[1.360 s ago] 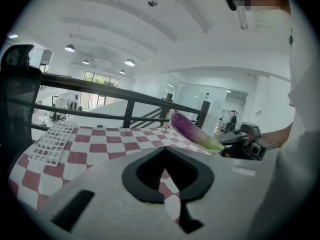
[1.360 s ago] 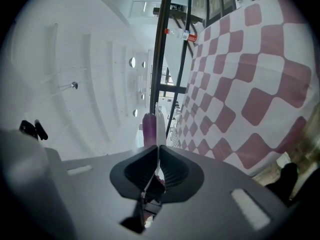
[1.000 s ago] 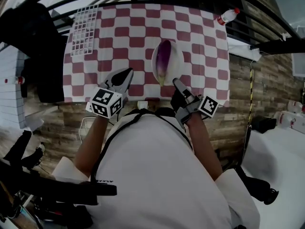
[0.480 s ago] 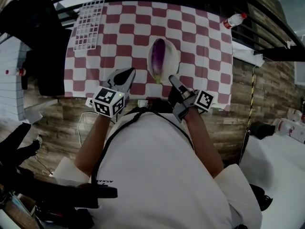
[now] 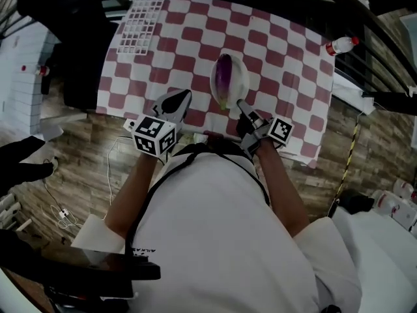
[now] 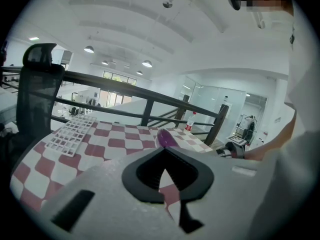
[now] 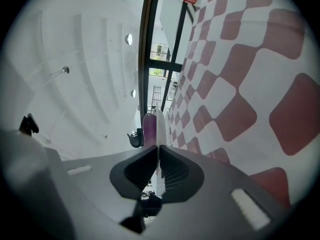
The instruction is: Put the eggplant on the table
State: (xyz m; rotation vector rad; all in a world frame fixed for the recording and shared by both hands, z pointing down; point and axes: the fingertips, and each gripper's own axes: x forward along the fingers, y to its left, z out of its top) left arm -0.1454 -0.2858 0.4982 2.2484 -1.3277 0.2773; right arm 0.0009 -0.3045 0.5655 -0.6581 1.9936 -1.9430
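Eggplant lay lengthwise in a white plate, purple body, pale end toward the person. Plate sat over the near-middle part of the desk, on the red-and-white checked cloth. Could not tell if the plate rested flat or was lifted a little.

Right tool was clenched on the plate's near rim. In the right gripper view the jaws stood almost together with the thin white plate edge pinched between them and the eggplant just beyond. That view was rolled on its side, the cloth running up the right of the frame.

Left tool was clenched on nothing. In the left gripper view its tips met with only cloth showing behind them. It hovered at the desk's near edge, just left of the plate, not touching it. Marker cubes on both tools faced up toward the head camera.

White grid rack lay on the far left corner of the cloth, well apart from the plate. Bottle with a red cap lay on its side off the far right corner. Black chair stood against the desk's left side. Dark railing ran behind the desk's far edge. Person's white shirt filled the lower head view, both forearms reaching forward to the tools.
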